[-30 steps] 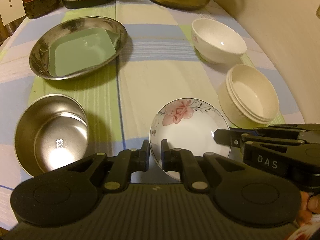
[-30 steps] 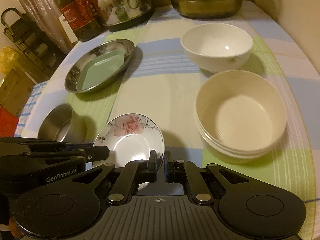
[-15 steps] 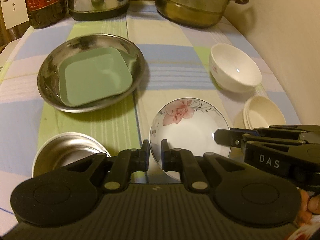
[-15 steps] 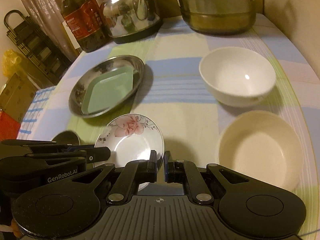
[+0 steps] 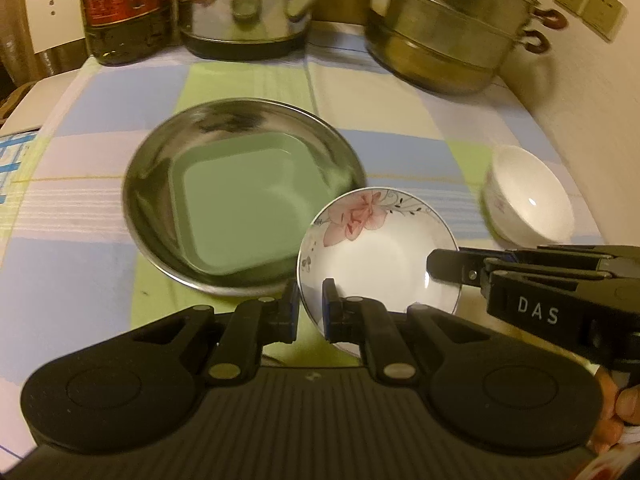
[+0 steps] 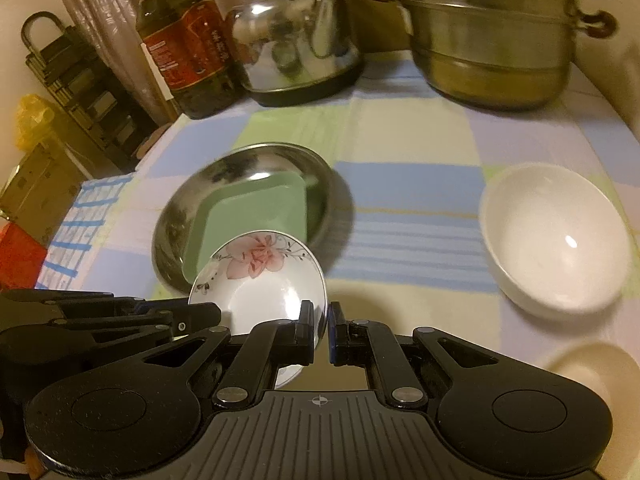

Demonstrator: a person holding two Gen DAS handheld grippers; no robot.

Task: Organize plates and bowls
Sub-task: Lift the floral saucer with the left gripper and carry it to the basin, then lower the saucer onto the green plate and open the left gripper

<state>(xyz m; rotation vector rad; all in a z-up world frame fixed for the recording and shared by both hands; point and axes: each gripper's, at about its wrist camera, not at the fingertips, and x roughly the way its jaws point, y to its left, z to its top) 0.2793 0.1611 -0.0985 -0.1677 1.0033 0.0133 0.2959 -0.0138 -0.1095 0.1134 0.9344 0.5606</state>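
A small white plate with a pink flower [image 5: 380, 264] [image 6: 260, 280] hangs above the checked tablecloth, held from both sides. My left gripper [image 5: 310, 308] is shut on its near left rim. On its right rim my right gripper [image 6: 322, 332] is shut too; in the left wrist view it reaches in from the right. Just beyond the flower plate lies a round steel plate [image 5: 148, 184] [image 6: 180, 216] with a green square dish [image 5: 240, 208] [image 6: 256, 208] in it. A white bowl [image 5: 528, 204] [image 6: 556, 236] stands to the right. A cream bowl [image 6: 596, 364] shows at the lower right.
Along the back of the table stand an oil bottle [image 6: 188, 48], a steel kettle [image 6: 296, 40] and a big steamer pot [image 6: 492, 40]. A wall [image 5: 580, 92] runs close along the right side. Past the table's left edge stands a dark rack [image 6: 72, 76].
Both grippers have carried the flower plate away from the near edge toward the steel plate. The steel bowl and the cream bowls have slid out of the left wrist view.
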